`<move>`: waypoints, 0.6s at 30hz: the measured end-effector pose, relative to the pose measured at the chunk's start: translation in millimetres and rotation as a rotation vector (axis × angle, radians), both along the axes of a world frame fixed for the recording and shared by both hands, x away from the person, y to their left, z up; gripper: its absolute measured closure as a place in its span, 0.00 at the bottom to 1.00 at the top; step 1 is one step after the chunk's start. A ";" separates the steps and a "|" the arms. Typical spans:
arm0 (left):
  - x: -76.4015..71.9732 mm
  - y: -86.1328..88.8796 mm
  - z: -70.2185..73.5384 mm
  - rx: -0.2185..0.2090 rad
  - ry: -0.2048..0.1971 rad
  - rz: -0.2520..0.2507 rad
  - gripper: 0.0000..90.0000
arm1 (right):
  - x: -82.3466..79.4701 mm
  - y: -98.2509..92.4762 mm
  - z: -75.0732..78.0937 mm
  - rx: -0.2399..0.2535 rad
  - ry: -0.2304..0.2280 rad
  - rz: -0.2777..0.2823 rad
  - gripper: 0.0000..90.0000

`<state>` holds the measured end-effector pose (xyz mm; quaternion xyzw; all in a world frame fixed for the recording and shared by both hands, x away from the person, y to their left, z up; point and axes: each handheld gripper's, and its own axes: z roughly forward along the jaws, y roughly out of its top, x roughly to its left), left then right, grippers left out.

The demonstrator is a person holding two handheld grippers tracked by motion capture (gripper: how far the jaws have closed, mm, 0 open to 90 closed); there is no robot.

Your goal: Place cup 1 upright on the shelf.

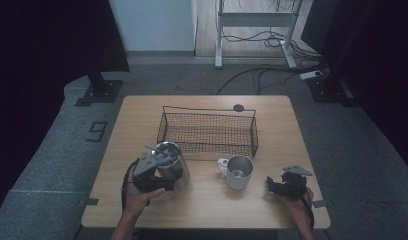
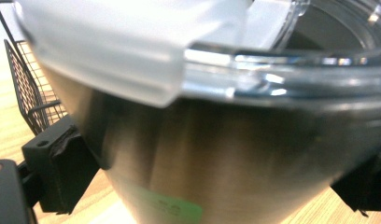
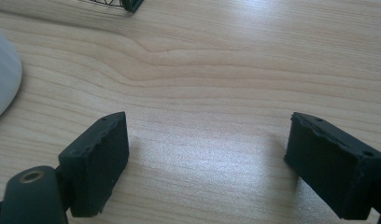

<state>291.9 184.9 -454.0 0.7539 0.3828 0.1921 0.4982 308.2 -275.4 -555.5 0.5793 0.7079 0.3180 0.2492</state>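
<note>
A steel tumbler (image 1: 174, 167) with a clear lid (image 2: 272, 70) stands at the table's left front. My left gripper (image 1: 162, 175) is shut on its body, one black pad (image 2: 62, 172) pressing on each side of the metal wall (image 2: 216, 154). A white mug (image 1: 238, 172) with a steel inside stands to the right of the tumbler, handle to the left. My right gripper (image 1: 275, 185) rests low at the front right, apart from the mug. In the right gripper view its jaws (image 3: 207, 158) stand wide open over bare wood, with the mug's white edge (image 3: 2, 79) at far left.
A black wire basket (image 1: 209, 111) sits behind the tumbler and mug; its mesh (image 2: 25, 88) is close behind the tumbler on the left. A small black disc (image 1: 238, 107) lies at the table's (image 1: 277, 135) back edge.
</note>
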 end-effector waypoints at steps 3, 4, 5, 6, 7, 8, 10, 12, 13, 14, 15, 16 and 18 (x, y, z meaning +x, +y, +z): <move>1.1 -0.7 1.7 0.002 -0.002 -0.001 0.05 | 0.0 0.0 0.1 -0.002 0.001 0.000 0.14; 2.2 -1.3 3.3 0.004 -0.003 0.000 0.05 | 0.0 0.0 0.0 0.000 0.000 0.000 0.14; 2.2 -1.3 3.3 0.004 -0.003 0.000 0.05 | 0.0 0.0 0.0 0.000 0.000 0.000 0.14; 3.3 -1.4 4.8 0.005 -0.005 0.002 0.05 | 0.0 0.0 0.0 0.000 0.000 0.000 0.14; 3.3 -1.4 4.8 0.005 -0.005 0.002 0.05 | 0.0 0.0 0.0 0.000 0.000 0.000 0.14; 4.3 -1.2 6.2 0.004 -0.005 0.001 0.05 | 0.0 0.0 0.0 0.000 0.000 0.000 0.14; 5.3 -1.1 7.6 0.001 -0.006 0.001 0.05 | -0.1 0.0 0.1 -0.002 0.001 0.000 0.14; 6.5 -0.6 8.9 -0.003 -0.004 0.000 0.05 | 0.0 0.0 0.0 -0.001 0.000 0.000 0.14; 6.5 -0.6 8.9 -0.003 -0.004 0.000 0.05 | 0.0 0.0 0.0 -0.001 0.000 0.000 0.14; 7.7 -0.1 10.3 -0.006 -0.005 0.001 0.05 | -0.1 0.0 0.1 -0.002 0.001 0.000 0.14; 7.7 -0.1 10.3 -0.006 -0.005 0.001 0.05 | -0.1 0.0 0.1 -0.002 0.001 0.000 0.14; 8.8 0.3 11.5 -0.009 -0.007 0.003 0.05 | 0.0 0.0 0.0 0.000 0.000 0.000 0.14; 10.2 0.7 12.8 -0.011 -0.008 0.005 0.05 | 0.0 0.0 0.0 0.000 0.000 0.000 0.14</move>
